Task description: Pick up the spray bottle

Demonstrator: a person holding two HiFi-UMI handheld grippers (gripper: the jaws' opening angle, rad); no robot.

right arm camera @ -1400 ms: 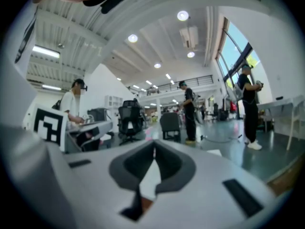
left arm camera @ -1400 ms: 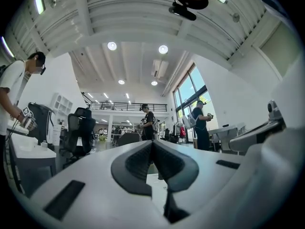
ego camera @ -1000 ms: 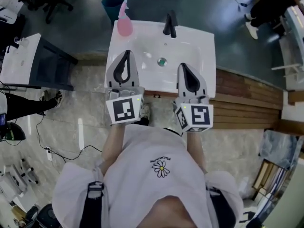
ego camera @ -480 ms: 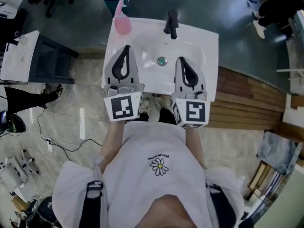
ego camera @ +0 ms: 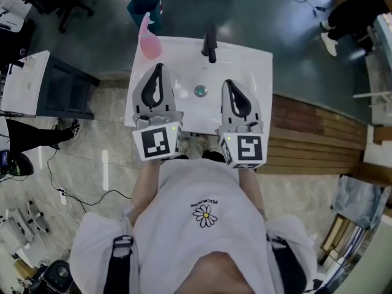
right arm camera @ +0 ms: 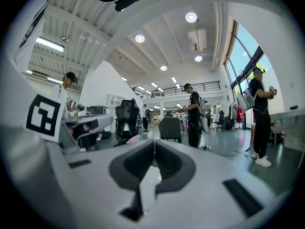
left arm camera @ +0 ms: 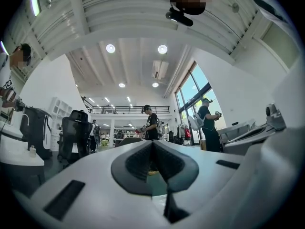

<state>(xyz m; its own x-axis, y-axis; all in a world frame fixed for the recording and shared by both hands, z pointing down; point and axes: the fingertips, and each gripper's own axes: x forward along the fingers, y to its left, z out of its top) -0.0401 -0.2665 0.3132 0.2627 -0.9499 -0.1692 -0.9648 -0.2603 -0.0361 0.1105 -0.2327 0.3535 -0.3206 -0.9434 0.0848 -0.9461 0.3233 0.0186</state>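
The pink spray bottle (ego camera: 149,41) stands on the far left corner of the white sink (ego camera: 257,72). My left gripper (ego camera: 158,68) hovers over the sink's left side, just short of the bottle, with its jaws together and nothing between them. My right gripper (ego camera: 227,83) hangs over the basin right of the drain (ego camera: 200,91), jaws also together and empty. In the left gripper view the left gripper (left arm camera: 152,144) shows closed dark pads. The right gripper (right arm camera: 153,144) looks the same in its own view, with a pink shape, likely the bottle (right arm camera: 133,139), low at the left.
A black faucet (ego camera: 210,41) rises at the sink's far edge. A teal bin (ego camera: 144,3) stands behind the bottle. A dark cabinet (ego camera: 67,84) is at the left, wooden boards (ego camera: 318,127) at the right. Several people (left arm camera: 150,124) stand in the hall.
Both grippers have moved forward over the sink, and the left one now sits closer to the spray bottle. Their jaws have stayed together.
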